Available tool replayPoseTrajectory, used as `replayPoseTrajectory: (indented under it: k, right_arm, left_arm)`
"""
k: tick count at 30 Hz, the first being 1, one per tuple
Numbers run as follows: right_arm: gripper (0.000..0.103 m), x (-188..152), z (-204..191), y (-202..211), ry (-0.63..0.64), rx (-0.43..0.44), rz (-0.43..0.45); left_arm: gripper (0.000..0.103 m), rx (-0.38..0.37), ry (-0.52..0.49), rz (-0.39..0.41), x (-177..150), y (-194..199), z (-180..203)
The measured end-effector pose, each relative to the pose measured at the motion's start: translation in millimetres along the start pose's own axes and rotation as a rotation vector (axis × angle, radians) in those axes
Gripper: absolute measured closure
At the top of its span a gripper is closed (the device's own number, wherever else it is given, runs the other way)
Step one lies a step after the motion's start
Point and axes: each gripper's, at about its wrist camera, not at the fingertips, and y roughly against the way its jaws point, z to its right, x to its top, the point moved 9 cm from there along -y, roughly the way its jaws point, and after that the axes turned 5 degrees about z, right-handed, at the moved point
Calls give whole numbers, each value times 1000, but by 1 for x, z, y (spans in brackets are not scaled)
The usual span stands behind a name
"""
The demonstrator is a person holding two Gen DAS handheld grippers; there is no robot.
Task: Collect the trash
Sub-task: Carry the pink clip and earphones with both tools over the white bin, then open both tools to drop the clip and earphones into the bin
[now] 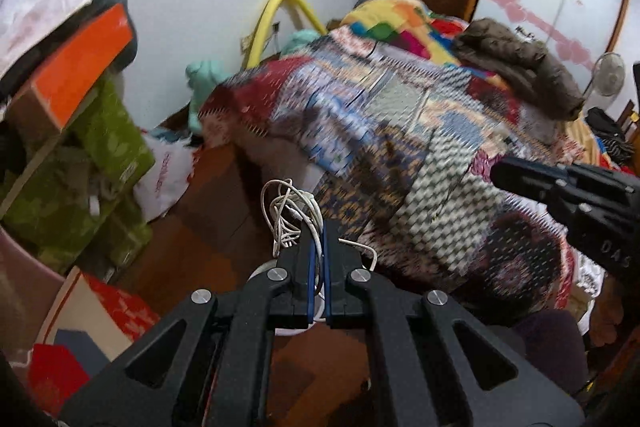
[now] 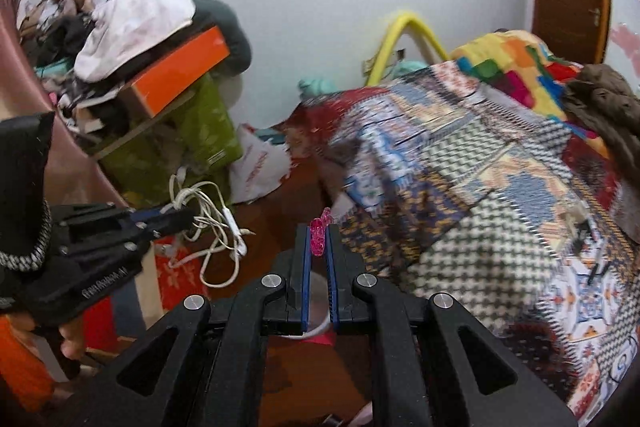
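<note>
Left wrist view: left claw (image 1: 319, 233) pinches a tangled white cable (image 1: 290, 213) beside the bed (image 1: 400, 131); right claw (image 2: 319, 237) is clamped on a pink plastic piece (image 2: 319, 231)

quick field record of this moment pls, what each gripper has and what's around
left gripper: shut on tangled white cable
right gripper: shut on small pink plastic piece
bed: patchwork blanket, to the right of both grippers
brown garment: lying on the bed
orange box: on the clutter pile at left
floor: dark wood
trash bin: none clearly in view
</note>
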Motion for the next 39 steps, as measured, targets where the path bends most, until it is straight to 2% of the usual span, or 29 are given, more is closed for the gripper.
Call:
replayPoseTrajectory:
  k: [8, 13, 20, 26, 33, 36, 37, 39]
  right_arm:
    - [96, -27, -35, -58, 24, 57, -127]
    - [96, -49, -43, -96, 5, 82, -227]
    - [96, -79, -42, -149, -54, 104, -373]
    - [96, -94, -42, -177, -67, 101, -448]
    - [96, -96, -48, -192, -57, 122, -469]
    - [96, -98, -49, -197, -80, 131, -487]
    - [96, -99, -48, -198, -89, 132, -492]
    - [95, -100, -46, -201, -106, 123, -506]
  left_arm:
    - [101, 30, 74, -146, -49, -53, -36]
    - [101, 19, 129, -253, -81, -92, -49]
    - [101, 4, 188, -362, -113, -134, -61]
    - [101, -1, 230, -415, -124, -158, -71]
    - [101, -27, 286, -433, -122, -169, -80]
    - [80, -13, 303, -458, -124, -171, -84]
    - [76, -7, 306, -458, -125, -170, -85]
    - [76, 4, 294, -450, -124, -167, -87]
